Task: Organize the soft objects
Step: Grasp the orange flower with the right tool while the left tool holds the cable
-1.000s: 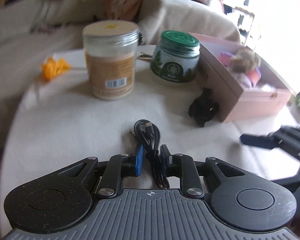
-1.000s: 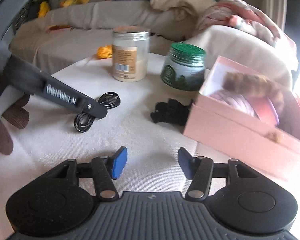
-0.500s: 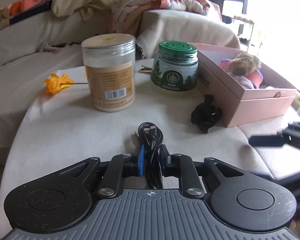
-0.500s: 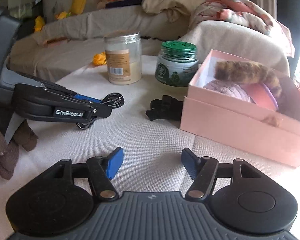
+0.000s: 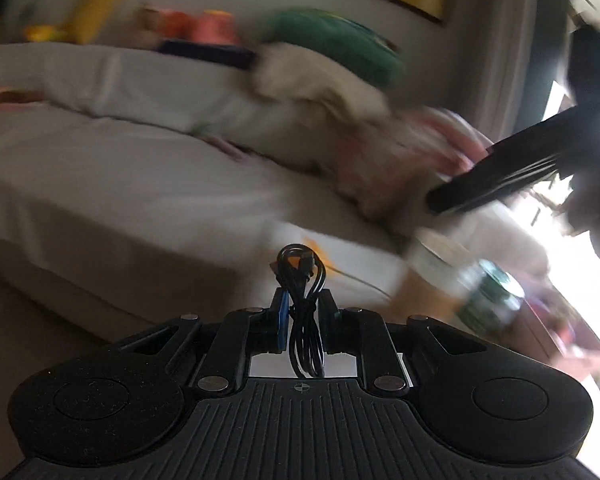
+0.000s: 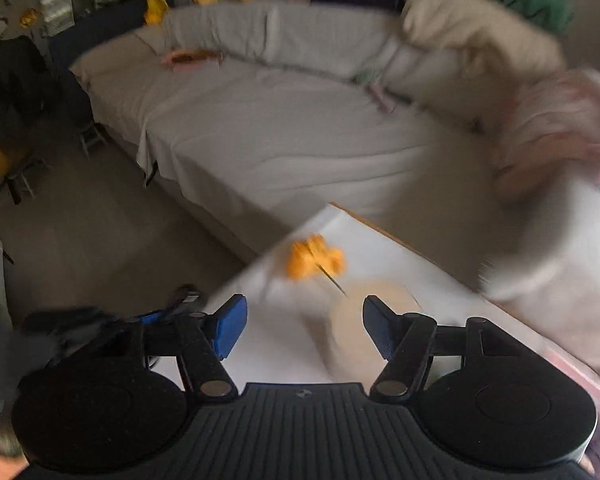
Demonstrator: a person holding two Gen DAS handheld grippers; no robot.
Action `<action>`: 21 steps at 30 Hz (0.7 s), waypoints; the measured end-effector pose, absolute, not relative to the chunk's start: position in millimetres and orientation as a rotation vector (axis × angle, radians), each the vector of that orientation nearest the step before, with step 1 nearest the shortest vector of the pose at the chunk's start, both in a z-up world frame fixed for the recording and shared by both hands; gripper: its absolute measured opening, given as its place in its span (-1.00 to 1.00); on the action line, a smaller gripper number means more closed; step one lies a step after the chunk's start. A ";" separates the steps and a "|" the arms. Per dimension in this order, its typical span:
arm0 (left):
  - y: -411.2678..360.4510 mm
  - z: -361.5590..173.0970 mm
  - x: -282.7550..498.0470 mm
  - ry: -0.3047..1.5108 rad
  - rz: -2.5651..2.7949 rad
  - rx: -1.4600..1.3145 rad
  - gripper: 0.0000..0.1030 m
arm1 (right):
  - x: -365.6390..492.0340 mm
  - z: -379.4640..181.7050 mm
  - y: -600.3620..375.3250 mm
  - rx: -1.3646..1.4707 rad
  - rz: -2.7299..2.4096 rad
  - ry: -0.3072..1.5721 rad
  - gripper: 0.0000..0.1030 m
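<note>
Behind the white worktop [image 6: 379,248] a grey sofa [image 6: 260,132] now fills both views: left tongs [image 5: 303,308], newly raised, pinch the coiled cable [image 5: 301,276] at 12 o'clock, while right tongs [image 6: 304,330] gape empty.

We can read no text, label, brand or number in either view; motion blur smears the jars' printed labels beyond reading.

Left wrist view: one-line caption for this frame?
Left gripper shut on a coiled black cable, lifted before a blurred sofa.
</note>
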State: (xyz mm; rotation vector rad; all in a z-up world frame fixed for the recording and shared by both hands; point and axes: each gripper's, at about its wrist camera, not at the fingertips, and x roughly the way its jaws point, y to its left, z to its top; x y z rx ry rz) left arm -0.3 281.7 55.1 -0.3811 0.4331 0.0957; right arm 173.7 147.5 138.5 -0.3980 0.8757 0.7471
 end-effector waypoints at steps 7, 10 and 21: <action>311.7 46.1 6.7 0.422 0.117 -0.445 -0.65 | 246.8 61.3 246.4 -0.479 0.571 1.069 0.00; 314.4 37.6 11.6 0.432 0.107 -0.461 -0.65 | 258.8 34.5 262.6 -0.512 0.485 1.090 -0.14; 325.9 53.1 50.2 0.428 0.114 -0.423 -0.65 | 217.6 129.3 235.3 -0.523 0.576 0.792 -0.87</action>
